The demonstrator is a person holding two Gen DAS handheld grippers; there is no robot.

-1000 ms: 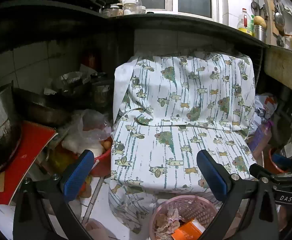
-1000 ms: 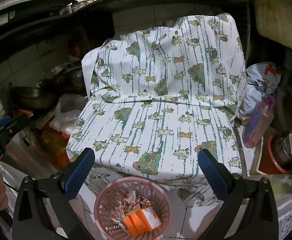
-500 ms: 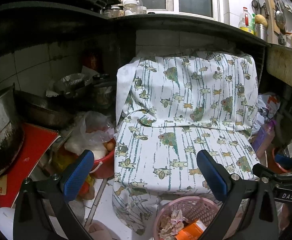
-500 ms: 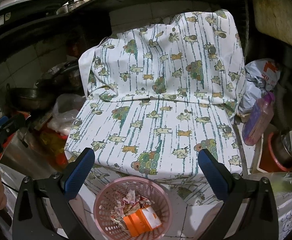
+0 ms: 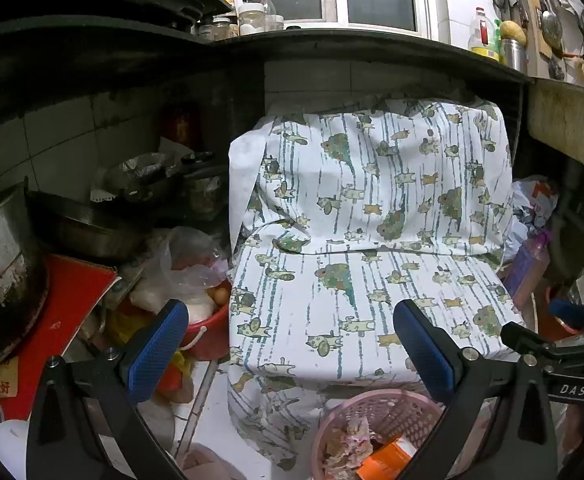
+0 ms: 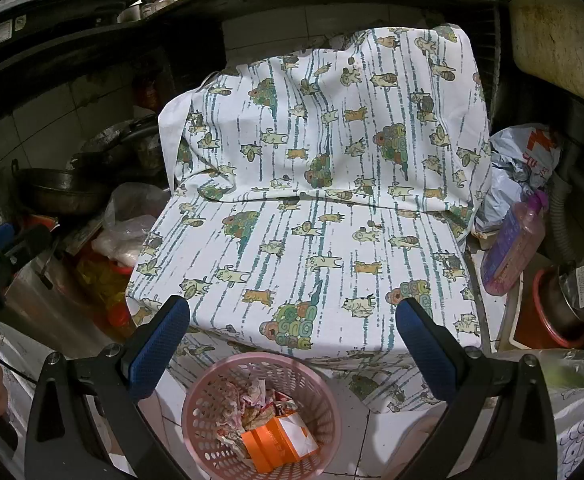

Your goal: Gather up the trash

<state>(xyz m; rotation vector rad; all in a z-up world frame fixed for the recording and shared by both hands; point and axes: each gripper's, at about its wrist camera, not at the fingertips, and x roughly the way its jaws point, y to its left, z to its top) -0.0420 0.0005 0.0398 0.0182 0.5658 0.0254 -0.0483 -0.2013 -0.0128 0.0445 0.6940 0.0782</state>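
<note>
Ahead of the left gripper (image 5: 292,344), jaws spread and empty, a pink basket (image 5: 375,432) of trash sat on the floor below a cat-print cloth (image 5: 371,240). Likewise the right gripper (image 6: 293,340) gaped above the basket (image 6: 260,412), an orange box (image 6: 280,442) inside.

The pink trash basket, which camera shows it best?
The right wrist view: the whole pink trash basket shows, with crumpled paper and an orange carton inside. The left wrist view catches only its upper part, cropped at the bottom edge.
</note>
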